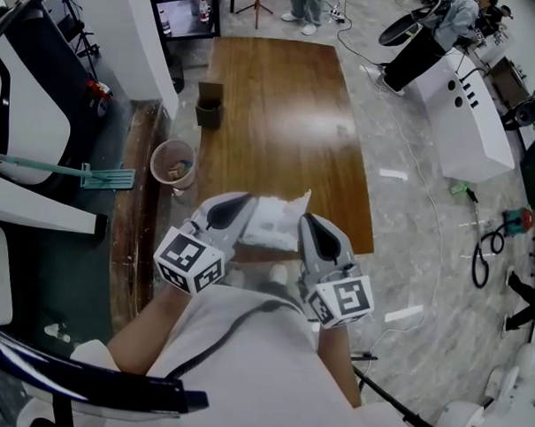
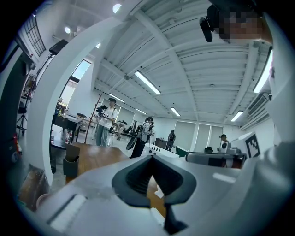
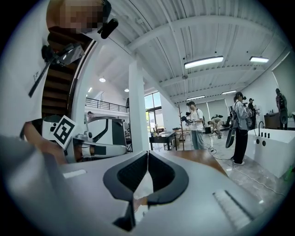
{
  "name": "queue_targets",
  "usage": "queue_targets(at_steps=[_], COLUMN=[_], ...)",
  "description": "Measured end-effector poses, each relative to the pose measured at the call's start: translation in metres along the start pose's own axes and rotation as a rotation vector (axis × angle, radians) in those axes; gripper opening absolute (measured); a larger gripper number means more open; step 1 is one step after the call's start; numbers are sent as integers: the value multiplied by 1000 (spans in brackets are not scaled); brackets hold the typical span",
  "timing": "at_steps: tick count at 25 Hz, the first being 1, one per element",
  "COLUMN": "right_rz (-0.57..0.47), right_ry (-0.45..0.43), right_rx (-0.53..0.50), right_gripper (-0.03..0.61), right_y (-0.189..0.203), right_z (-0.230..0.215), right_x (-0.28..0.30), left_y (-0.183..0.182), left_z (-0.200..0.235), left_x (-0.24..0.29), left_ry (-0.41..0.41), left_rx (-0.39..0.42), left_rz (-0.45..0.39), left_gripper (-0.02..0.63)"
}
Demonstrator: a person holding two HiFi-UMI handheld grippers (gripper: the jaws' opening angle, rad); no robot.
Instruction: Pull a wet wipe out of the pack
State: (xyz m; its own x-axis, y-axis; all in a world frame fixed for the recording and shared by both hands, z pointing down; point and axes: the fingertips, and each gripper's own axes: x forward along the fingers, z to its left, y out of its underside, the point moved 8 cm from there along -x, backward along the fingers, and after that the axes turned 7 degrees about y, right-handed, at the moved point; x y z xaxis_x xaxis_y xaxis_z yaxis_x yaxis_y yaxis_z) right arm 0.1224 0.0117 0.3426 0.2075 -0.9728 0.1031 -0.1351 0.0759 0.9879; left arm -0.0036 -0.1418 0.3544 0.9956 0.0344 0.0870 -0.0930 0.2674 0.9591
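Note:
In the head view a white wipe pack (image 1: 269, 226) hangs over the near edge of the wooden table (image 1: 281, 111), held up between my two grippers. A crumpled wet wipe (image 1: 299, 203) sticks up from its right end in a pointed corner. My left gripper (image 1: 250, 201) comes in from the left, jaws together on the pack's left edge. My right gripper (image 1: 305, 219) comes in from the right, jaws together at the wipe. In each gripper view the dark pads meet at the tips, left gripper (image 2: 150, 157) and right gripper (image 3: 147, 153), and a bit of white wipe (image 3: 143, 183) shows behind the right one.
A dark box (image 1: 209, 107) stands at the table's left edge. A round bin (image 1: 173, 164) sits on the floor beside it. A white machine (image 1: 462, 110) and cables lie to the right. Several people stand at the far end of the room.

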Motion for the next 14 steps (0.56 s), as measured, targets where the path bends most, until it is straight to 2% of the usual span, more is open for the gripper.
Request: queue_targets(at_steps=[14], right_rz=[13], right_ry=[15], right_rx=[-18], right_gripper=[14], right_y=[1], right_z=[1], right_x=[8], left_y=[3], left_z=[11], left_x=[0], left_ry=[10], left_rx=[-21], left_rz=[7], left_gripper=[6])
